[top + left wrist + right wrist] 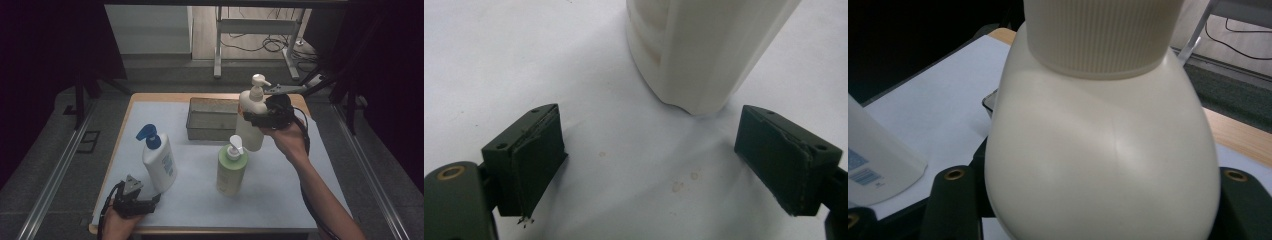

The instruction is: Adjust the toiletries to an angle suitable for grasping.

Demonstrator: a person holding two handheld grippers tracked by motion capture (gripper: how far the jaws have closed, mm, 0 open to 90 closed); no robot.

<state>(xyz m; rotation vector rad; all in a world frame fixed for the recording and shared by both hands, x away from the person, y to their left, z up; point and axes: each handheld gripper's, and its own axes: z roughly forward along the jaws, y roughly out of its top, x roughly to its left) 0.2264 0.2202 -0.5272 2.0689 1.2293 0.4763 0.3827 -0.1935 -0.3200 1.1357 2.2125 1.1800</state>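
My right gripper [256, 119] is shut on a cream pump bottle [251, 117] and holds it upright above the table, just in front of a grey metal tray [210, 119]. In the right gripper view the cream bottle's shoulder [1103, 160] sits between the two black jaws. A green pump bottle [231, 167] stands on the mat at the middle. A white bottle with a blue cap [158, 161] stands at the left. My left gripper [155, 199] rests open on the mat just in front of it. Its jaws stand wide apart short of the white bottle's base [704, 55].
A white mat [280, 200] covers the wooden table [150, 97]. The grey tray stands at the back middle. Black curtains hang on both sides. A metal frame and cables [270, 42] lie on the floor beyond the table.
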